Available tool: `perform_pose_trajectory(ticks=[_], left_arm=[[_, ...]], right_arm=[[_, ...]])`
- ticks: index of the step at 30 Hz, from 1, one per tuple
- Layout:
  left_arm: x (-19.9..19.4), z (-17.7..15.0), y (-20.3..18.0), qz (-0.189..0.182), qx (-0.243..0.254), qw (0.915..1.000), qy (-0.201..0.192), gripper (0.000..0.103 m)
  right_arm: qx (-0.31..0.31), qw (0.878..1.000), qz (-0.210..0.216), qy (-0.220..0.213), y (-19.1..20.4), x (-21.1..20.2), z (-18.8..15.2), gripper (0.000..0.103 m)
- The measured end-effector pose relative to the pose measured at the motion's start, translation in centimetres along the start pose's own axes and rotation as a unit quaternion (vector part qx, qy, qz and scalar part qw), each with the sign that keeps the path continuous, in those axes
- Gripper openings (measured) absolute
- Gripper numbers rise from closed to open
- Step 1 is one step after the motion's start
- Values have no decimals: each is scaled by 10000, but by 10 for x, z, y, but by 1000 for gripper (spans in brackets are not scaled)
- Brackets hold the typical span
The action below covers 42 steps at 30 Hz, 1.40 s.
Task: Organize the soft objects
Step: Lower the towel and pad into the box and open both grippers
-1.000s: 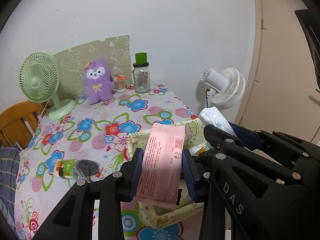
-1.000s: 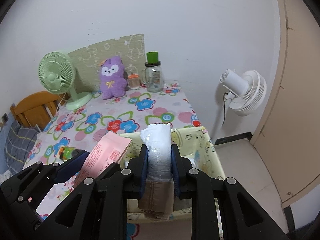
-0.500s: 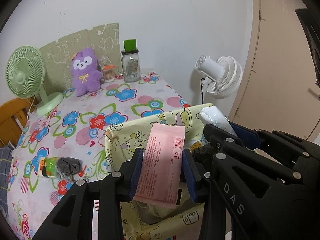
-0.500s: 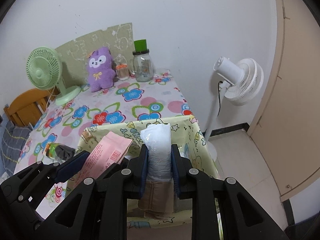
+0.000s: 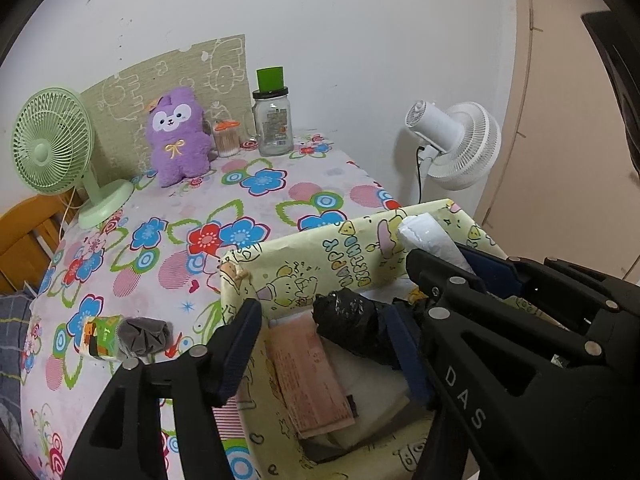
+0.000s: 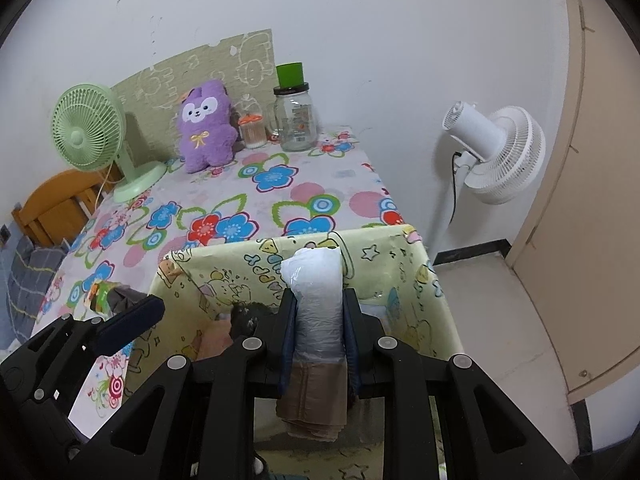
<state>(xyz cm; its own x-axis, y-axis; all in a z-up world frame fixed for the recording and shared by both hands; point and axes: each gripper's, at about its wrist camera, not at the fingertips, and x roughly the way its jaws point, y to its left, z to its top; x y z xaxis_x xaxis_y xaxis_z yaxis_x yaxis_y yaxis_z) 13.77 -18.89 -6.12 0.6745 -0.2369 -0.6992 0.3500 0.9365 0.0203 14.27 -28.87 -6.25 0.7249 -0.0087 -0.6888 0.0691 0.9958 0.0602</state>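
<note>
Left wrist view: the left tool [image 5: 324, 344] was opening above the pink packet [image 5: 310, 376] lying in the yellow bin [image 5: 304, 268]; the right tool [image 6: 319, 336] clamped a white plastic roll [image 6: 318, 292].

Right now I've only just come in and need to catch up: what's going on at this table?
A person is packing soft packs into the yellow cartoon box at the table's edge. The left gripper is opening, and the pink pack lies in the box, free of its pads. The right gripper is shut on a white plastic roll above the box.
</note>
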Motion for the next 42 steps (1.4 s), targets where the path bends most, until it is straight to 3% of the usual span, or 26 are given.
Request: perform_pose_trajectory(ticks=[4,7,9,11,13,30,42], left_arm=[[6,3,3,31,-16,10000,61,73],[9,4,4,35,-29,9999,105,74],[10,5,4,53,-8,9999,115,75],[10,5,3,-17,-9,9999,117,80],[8,6,2,-42,-18,10000,72,83],[-23,2,4,74,90,9998,-166,92],[-54,-10,18,30,159,9992,-378,93]], right_arm=[[29,9999,85,84,1,8,3,28],[47,9997,128,181,1,13,5,44],[47,9998,51,161,1,13,6,48],[31,9999,58,134,0,13,6,65],[140,9997,161,119,-2,11,6,74],[231,9996,-28,-186,6,-23,0,82],[274,9990,-177,-318,28,-52,-9,87]])
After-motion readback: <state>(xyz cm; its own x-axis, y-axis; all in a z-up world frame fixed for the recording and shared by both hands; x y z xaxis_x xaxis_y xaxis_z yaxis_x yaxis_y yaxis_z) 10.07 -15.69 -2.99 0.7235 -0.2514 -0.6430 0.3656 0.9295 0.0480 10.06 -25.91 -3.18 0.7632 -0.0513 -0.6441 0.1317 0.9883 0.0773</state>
